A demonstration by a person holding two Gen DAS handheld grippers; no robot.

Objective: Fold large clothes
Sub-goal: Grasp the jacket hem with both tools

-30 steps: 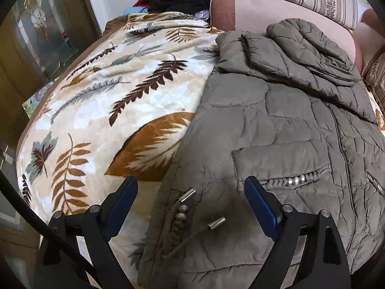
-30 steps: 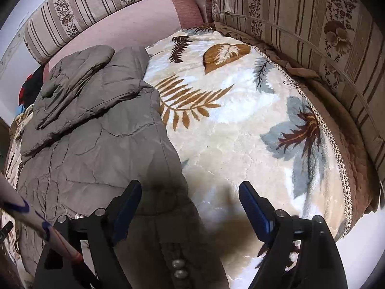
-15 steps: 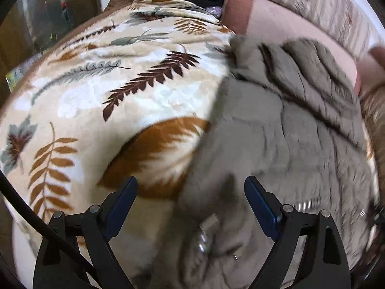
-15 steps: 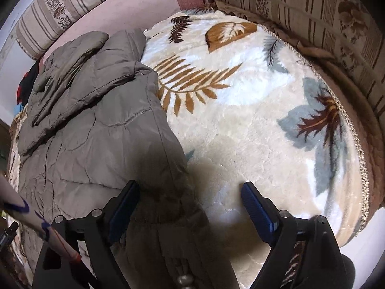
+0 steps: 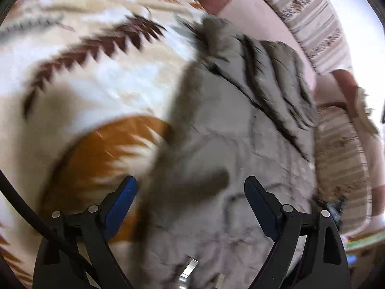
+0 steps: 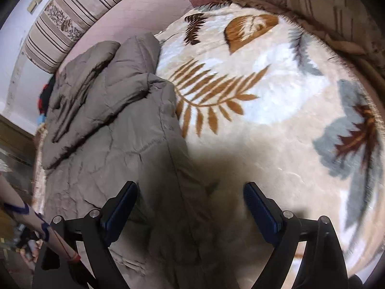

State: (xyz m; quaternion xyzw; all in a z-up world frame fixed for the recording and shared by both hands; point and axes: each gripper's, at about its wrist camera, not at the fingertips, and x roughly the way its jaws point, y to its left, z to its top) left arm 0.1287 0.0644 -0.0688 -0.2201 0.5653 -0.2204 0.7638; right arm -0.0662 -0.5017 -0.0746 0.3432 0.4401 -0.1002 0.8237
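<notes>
A: Right gripper (image 6: 190, 204) status?
B: Jaws wide, just opening, straddling the quilted jacket's (image 6: 115, 132) edge; bare leaf-print blanket (image 6: 276, 110) toward 2 o'clock.
A: Left gripper (image 5: 190, 204)?
B: Wide, nothing clamped, over the jacket's opposite edge.

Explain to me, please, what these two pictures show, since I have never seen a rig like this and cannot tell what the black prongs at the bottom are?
There is no robot here: a person holds a two-finger tool in each hand, and a small fisheye camera on each tool looks forward along its fingers. The black prongs with blue pads are those tools. One picture is from the left gripper, blurred by motion; the other is from the right gripper. Both look down on a grey-brown quilted jacket lying on a leaf-patterned blanket that covers a sofa with striped cushions. Each tool sits over one side edge of the jacket. Both sets of jaws stand wide apart and hold nothing; the right ones have just been opening.
</notes>
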